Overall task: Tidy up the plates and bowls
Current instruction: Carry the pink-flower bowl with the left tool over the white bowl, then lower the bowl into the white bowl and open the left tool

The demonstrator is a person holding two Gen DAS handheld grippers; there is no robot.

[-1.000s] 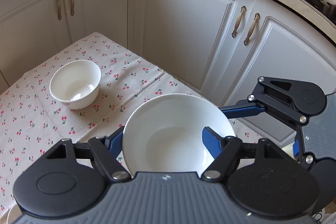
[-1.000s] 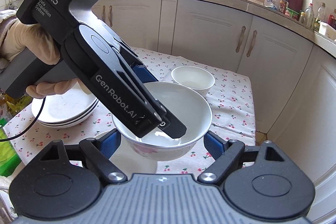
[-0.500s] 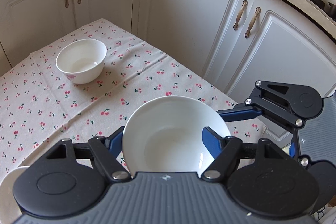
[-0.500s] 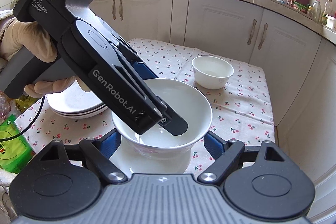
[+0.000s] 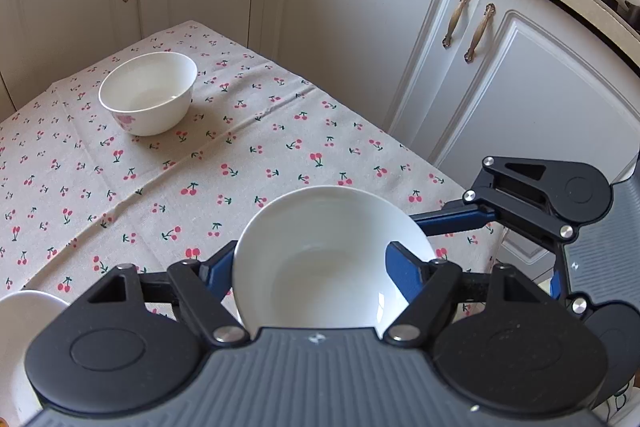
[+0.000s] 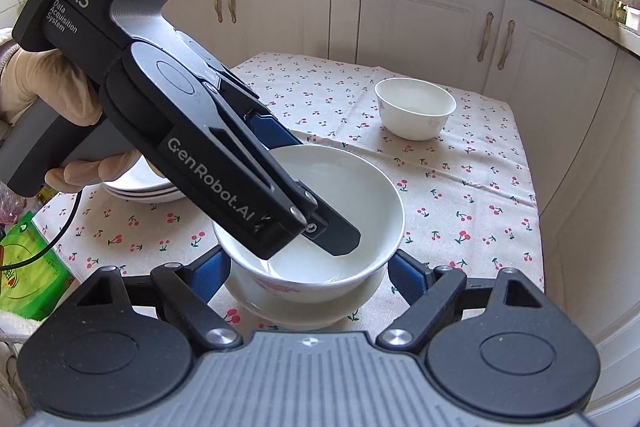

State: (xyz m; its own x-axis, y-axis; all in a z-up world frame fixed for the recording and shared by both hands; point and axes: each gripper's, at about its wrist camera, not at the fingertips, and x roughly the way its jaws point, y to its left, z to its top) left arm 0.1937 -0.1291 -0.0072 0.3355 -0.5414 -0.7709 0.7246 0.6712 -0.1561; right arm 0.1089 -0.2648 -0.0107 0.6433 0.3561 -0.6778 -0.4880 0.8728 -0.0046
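A white bowl (image 5: 320, 267) with a pink flower print hangs tilted over the cherry-print table, with my left gripper (image 5: 312, 273) shut on it. In the right wrist view one black fingertip (image 6: 336, 239) is inside the bowl (image 6: 360, 195) and the other finger is behind its wall. Just under it a shallower white dish (image 6: 312, 311) lies on the cloth. My right gripper (image 6: 310, 275) is open, a blue finger on each side of that dish. A smaller white bowl (image 5: 148, 93) (image 6: 416, 107) stands upright farther back.
A stack of white plates (image 6: 140, 187) sits at the left, behind the gloved hand (image 6: 44, 87) that holds the left gripper. A green packet (image 6: 28, 259) lies past the table's left edge. White cabinet doors (image 5: 360, 27) close in behind and to the right.
Both grippers have come down together with the bowl. The held bowl now hangs closer over the shallow dish. The small bowl has slid upward in both views.
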